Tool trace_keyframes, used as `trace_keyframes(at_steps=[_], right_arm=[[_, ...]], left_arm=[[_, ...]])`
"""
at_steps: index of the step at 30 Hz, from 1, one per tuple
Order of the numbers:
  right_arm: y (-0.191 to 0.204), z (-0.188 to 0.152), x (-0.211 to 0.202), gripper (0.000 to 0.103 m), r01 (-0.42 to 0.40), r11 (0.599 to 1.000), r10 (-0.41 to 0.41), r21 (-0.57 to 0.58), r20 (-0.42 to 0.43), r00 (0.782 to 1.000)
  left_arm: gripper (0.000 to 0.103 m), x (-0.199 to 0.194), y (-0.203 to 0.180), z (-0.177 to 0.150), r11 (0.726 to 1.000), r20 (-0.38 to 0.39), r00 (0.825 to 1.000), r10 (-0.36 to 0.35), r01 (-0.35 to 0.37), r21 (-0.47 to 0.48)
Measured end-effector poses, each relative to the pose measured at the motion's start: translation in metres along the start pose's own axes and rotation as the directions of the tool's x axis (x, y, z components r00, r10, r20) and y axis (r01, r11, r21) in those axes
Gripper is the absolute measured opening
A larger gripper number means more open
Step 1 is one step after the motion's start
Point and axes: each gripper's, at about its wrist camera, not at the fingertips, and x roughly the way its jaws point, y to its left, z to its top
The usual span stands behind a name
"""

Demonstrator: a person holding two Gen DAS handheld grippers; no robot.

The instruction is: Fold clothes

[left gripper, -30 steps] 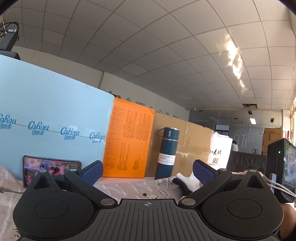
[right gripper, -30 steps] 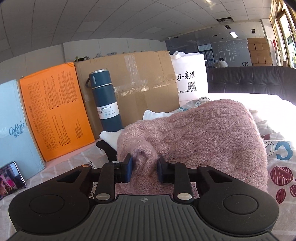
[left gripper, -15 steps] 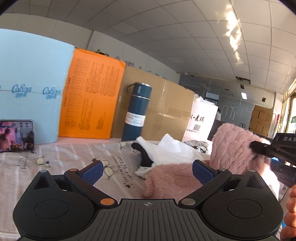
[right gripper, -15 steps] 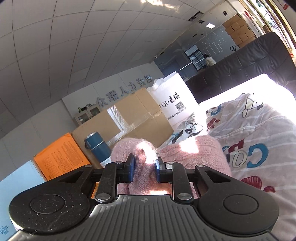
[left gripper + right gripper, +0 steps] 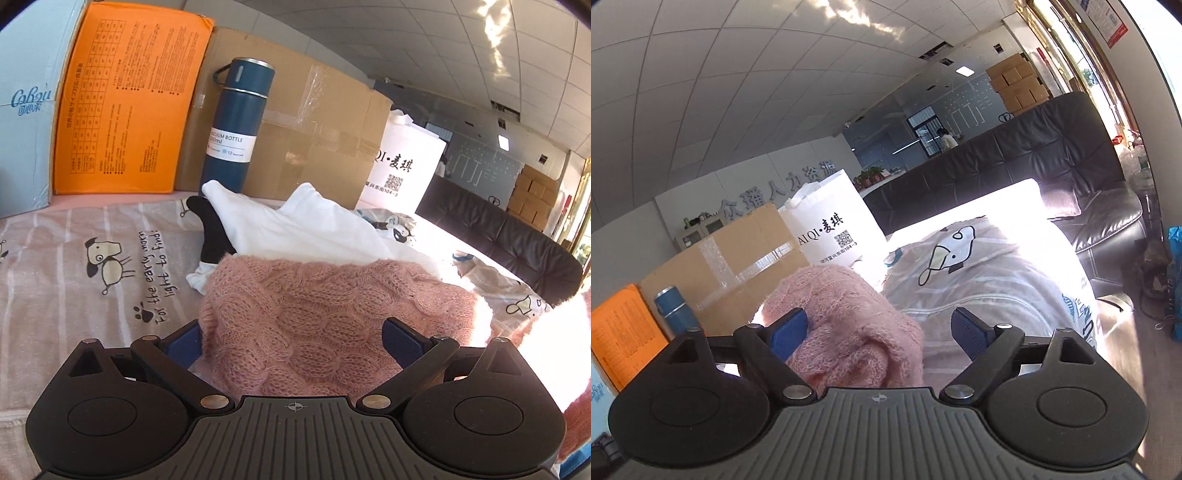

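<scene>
While both sets of blue pads stand spread wide, neither closes on cloth. Left gripper (image 5: 291,338): jaws fully apart, the pink cable-knit sweater (image 5: 314,317) bunched between them and running forward from the gripper body; knit reaches the inner face of the left pad, whether the right pad touches it cannot be told. Ahead of the sweater, a white garment (image 5: 295,225) lies crumpled, with a black sleeve or sock (image 5: 212,236) poking out at its left edge. Further ahead, upright, a dark blue vacuum bottle (image 5: 236,129) stands against a cardboard box (image 5: 314,140); left of the bottle an orange box (image 5: 125,107), then a pale blue carton (image 5: 26,110) at far left; right of the cardboard, a white printed bag (image 5: 406,170). Left of the gripper, the printed bedsheet (image 5: 74,280) with a dog cartoon and lettering. Right gripper (image 5: 879,332): jaws wide, nothing clamped. A heap of the same sweater (image 5: 849,332) sits between the pads, pressed close against the left pad, well clear of the right one. Ahead and right, the sheet (image 5: 997,288) in strong sunlight; beyond it a black leather sofa (image 5: 1034,158). Ahead left, the white bag (image 5: 834,229), the cardboard box (image 5: 738,258), the bottle (image 5: 672,310).
</scene>
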Motion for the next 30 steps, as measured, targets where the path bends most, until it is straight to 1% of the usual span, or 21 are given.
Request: trace_keyframes(at_steps=[1,2,4,5,6,7,8,9,10,11,12,13,14,16,17,18,20,23,26,30], right_arm=[[-0.001,0.001,0.0,0.087,0.003,1.0,-0.003,-0.015,0.004,1.0],[0.001,0.001,-0.002,0.092,-0.005,1.0,0.006,-0.031,0.016,1.0],[0.011,-0.004,0.005,0.103,-0.018,0.99,0.016,-0.141,-0.013,1.0],[0.017,-0.007,0.009,0.103,-0.025,0.98,0.02,-0.197,-0.029,0.999],[0.022,-0.01,0.013,0.103,-0.033,0.967,0.022,-0.252,-0.045,0.999],[0.028,-0.013,0.017,0.103,-0.042,0.951,0.024,-0.306,-0.061,0.998],[0.031,-0.019,0.027,0.103,-0.014,0.941,-0.022,-0.338,-0.102,0.995],[0.03,-0.024,0.039,0.103,0.014,0.939,-0.065,-0.343,-0.138,0.988],[0.025,-0.027,0.046,0.102,0.032,0.95,-0.086,-0.31,-0.161,0.983],[0.02,-0.029,0.053,0.097,0.051,0.96,-0.104,-0.274,-0.184,0.977],[0.017,-0.028,0.055,0.091,0.07,0.965,-0.117,-0.255,-0.178,0.977],[0.013,-0.027,0.056,0.071,0.088,0.968,-0.13,-0.236,-0.17,0.977],[0.011,-0.025,0.056,0.045,0.113,0.966,-0.153,-0.234,-0.161,0.975],[0.007,-0.019,0.053,0.031,0.12,0.968,-0.159,-0.22,-0.17,0.972],[0.004,-0.014,0.05,0.027,0.105,0.975,-0.14,-0.195,-0.176,0.974],[0.003,-0.009,0.044,0.026,0.091,0.98,-0.121,-0.176,-0.168,0.978],[0.01,0.002,0.025,0.025,0.058,0.985,-0.076,-0.16,-0.112,0.991],[0.027,0.017,-0.008,0.025,-0.026,0.986,0.02,-0.164,-0.038,0.999],[0.043,0.019,-0.023,0.025,-0.119,0.983,0.113,-0.139,-0.049,0.992],[0.065,0.021,-0.043,0.025,-0.241,0.965,0.235,-0.104,-0.061,0.97]], left_arm=[[0.096,0.002,-0.003,0.0,1.0,-0.003,1.0,0.003,-0.003,0.001],[0.091,0.004,-0.005,0.0,1.0,-0.008,1.0,0.007,-0.007,0.004],[0.059,0.007,-0.01,0.0,1.0,-0.013,1.0,0.024,-0.024,0.01],[0.053,0.007,-0.012,0.0,0.999,-0.012,0.999,0.033,-0.033,0.014],[0.039,0.006,-0.014,0.0,0.999,-0.005,0.999,0.038,-0.038,0.02],[0.028,0.004,-0.017,0.0,0.999,0.002,0.999,0.035,-0.035,0.031],[0.022,0.001,-0.02,-0.001,0.998,0.008,1.0,0.026,-0.026,0.051],[0.015,-0.003,-0.024,-0.003,0.997,0.013,1.0,0.017,-0.017,0.07],[0.014,-0.006,-0.027,-0.004,0.996,0.019,1.0,0.007,-0.009,0.089],[0.013,-0.01,-0.031,-0.006,0.994,0.025,1.0,-0.001,-0.002,0.107],[0.012,-0.014,-0.034,-0.008,0.993,0.034,0.999,-0.008,0.004,0.121],[0.011,-0.019,-0.037,-0.009,0.991,0.046,0.999,-0.012,0.006,0.131],[0.011,-0.025,-0.038,-0.01,0.991,0.063,0.998,-0.012,0.003,0.134],[0.01,-0.037,-0.041,-0.012,0.99,0.097,0.995,-0.012,-0.002,0.139],[0.01,-0.043,-0.042,-0.013,0.99,0.114,0.993,-0.012,-0.004,0.142],[0.01,-0.051,-0.044,-0.013,0.989,0.135,0.991,-0.013,-0.007,0.147],[0.009,-0.071,-0.046,-0.013,0.986,0.187,0.982,-0.018,-0.013,0.164],[0.009,-0.104,-0.043,-0.013,0.983,0.262,0.965,-0.027,-0.022,0.183],[0.009,-0.137,-0.02,-0.015,0.981,0.31,0.951,0.019,-0.077,0.177],[0.009,-0.18,0.016,-0.017,0.976,0.358,0.93,0.086,-0.151,0.156]])
